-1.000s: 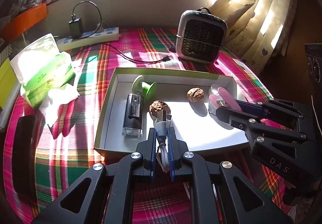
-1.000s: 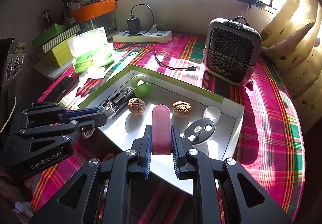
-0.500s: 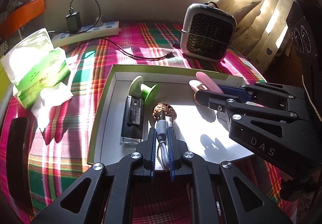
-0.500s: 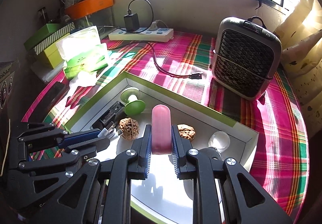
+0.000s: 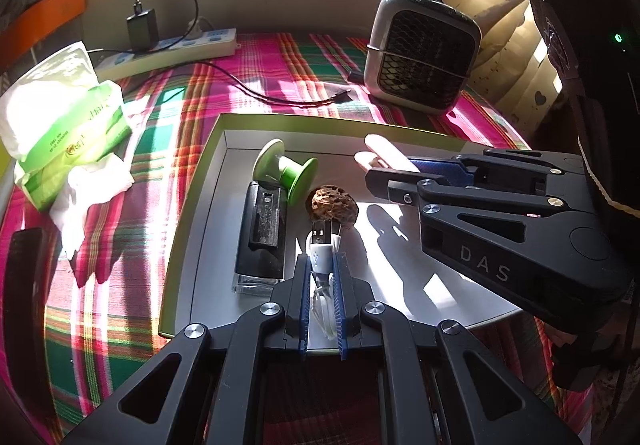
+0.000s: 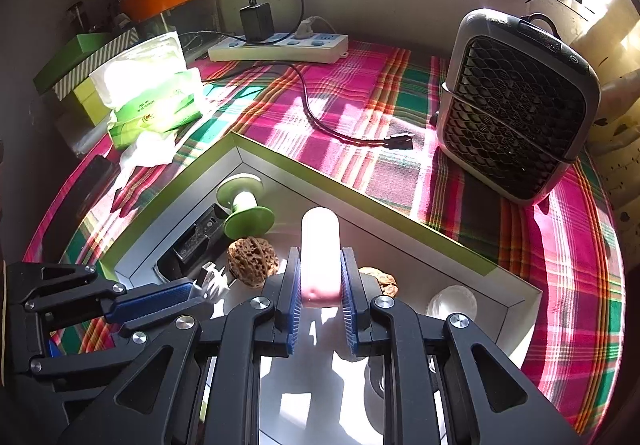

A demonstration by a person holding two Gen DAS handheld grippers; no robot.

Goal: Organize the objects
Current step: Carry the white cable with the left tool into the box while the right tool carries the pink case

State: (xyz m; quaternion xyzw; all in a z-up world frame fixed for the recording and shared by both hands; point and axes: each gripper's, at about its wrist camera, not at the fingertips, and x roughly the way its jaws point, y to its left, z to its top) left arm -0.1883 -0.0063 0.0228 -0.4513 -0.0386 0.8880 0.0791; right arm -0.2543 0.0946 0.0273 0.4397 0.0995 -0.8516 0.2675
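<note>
A shallow white tray with a green rim [image 5: 340, 121] [image 6: 360, 201] lies on the plaid cloth. In it are a green spool [image 5: 286, 173] [image 6: 244, 207], a black lighter-like box [image 5: 262, 233], a dark walnut [image 5: 333, 207] [image 6: 252, 261], a second walnut [image 6: 380, 281] and a clear cap [image 6: 452, 303]. My left gripper [image 5: 320, 269] is shut on a white USB plug [image 5: 320, 251], just short of the dark walnut. My right gripper [image 6: 320, 285] [image 5: 394, 169] is shut on a pink tube [image 6: 320, 249] [image 5: 384, 153] above the tray's middle.
A grey desk fan [image 5: 422, 53] [image 6: 516, 105] stands at the back right. A power strip with a charger [image 6: 280, 45] and a loose black cable [image 6: 320, 125] lie at the back. A green tissue pack [image 5: 64, 117] lies left, and a black object [image 5: 26, 305] at the left edge.
My right gripper with the pink tube has moved left and further over the tray, and now hides the second walnut from the left wrist view. My left gripper has edged closer to the dark walnut.
</note>
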